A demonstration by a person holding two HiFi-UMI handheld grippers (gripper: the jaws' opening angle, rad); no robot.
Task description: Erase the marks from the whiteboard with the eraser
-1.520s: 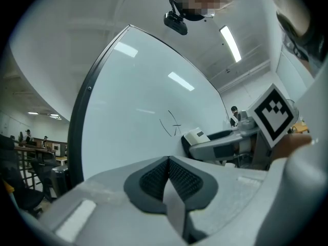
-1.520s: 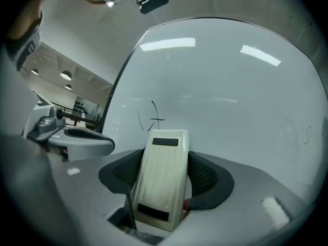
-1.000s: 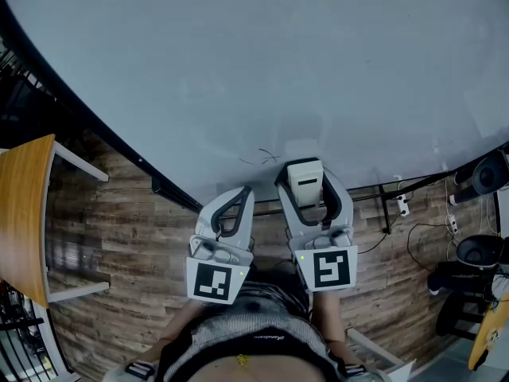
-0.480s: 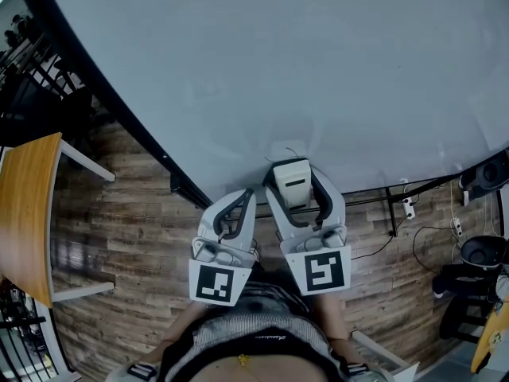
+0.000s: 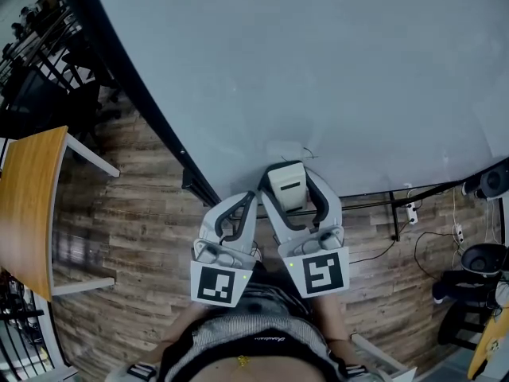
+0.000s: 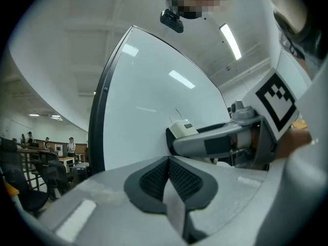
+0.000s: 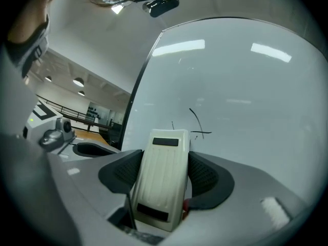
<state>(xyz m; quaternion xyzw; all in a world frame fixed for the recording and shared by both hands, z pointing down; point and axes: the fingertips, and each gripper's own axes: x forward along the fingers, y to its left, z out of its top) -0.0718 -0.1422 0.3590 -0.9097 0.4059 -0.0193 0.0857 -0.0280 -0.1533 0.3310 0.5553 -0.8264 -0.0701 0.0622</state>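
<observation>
The whiteboard [image 5: 302,62] fills the upper head view; its surface [image 7: 241,96] also spreads across the right gripper view. Thin black pen marks [image 7: 196,125] remain on it just past the eraser's tip, faintly seen as marks [image 5: 302,153] from above. My right gripper [image 5: 288,183] is shut on the cream eraser [image 5: 286,185], which stands lengthwise between the jaws as the eraser [image 7: 160,181] with its far end at the board. My left gripper [image 5: 238,205] hangs beside it, shut with its pads together and holding nothing [image 6: 167,181]. The eraser [image 6: 180,129] shows at the board in the left gripper view.
A dark frame [image 5: 131,94] edges the whiteboard's left side. A wooden tabletop [image 5: 24,213] stands at the far left over plank flooring [image 5: 135,237]. Cables and a power strip [image 5: 409,213] lie at the right, with dark equipment [image 5: 481,257] beyond.
The right gripper with the eraser has slid left along the board's lower part, passing over part of the pen marks. The left gripper has stayed beside it.
</observation>
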